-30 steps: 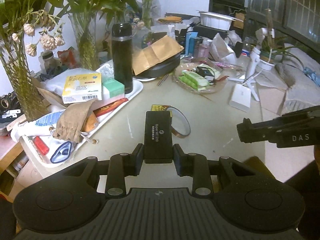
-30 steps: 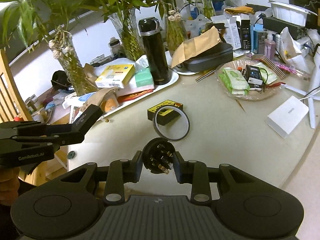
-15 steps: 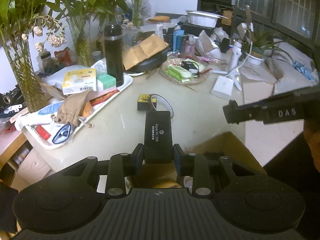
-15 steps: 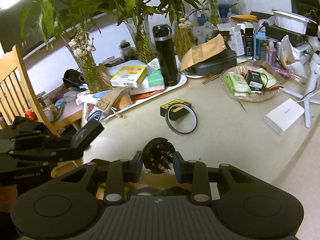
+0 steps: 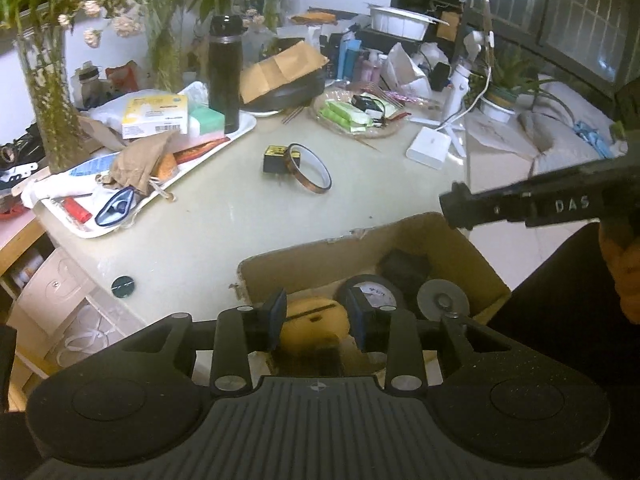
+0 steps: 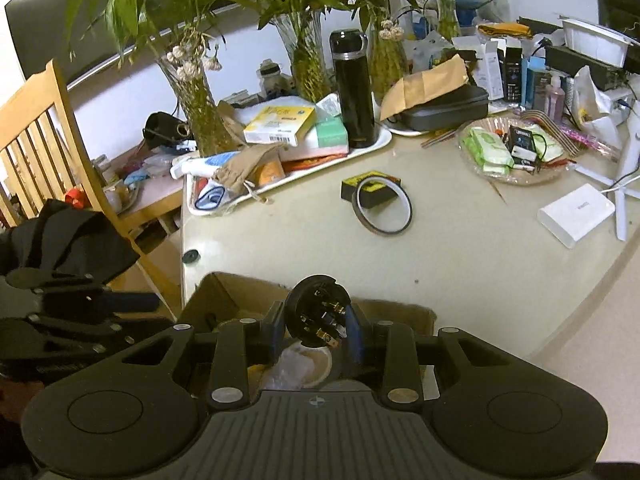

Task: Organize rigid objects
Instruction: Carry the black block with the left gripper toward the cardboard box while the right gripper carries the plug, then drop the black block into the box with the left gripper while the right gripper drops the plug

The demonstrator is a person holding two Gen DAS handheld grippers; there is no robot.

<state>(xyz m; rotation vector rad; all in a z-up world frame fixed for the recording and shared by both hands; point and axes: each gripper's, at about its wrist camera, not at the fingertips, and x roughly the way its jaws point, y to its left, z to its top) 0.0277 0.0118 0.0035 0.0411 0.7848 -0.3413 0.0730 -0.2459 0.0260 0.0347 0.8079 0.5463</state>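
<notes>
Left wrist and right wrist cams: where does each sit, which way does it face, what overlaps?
Left wrist: on the left gripper, angled down over the cardboard box and table; jaws apart, just opened, nothing between; right gripper's side at right.
Right wrist: on the right gripper, same way; shut on a round black plug; left gripper at left.
Shared: box, tape ring, black flask.

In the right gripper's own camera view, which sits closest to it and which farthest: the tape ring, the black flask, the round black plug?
1. Round black plug, clamped in the right gripper.
2. Tape ring, mid-table.
3. Black flask, upright on the far tray.
</notes>
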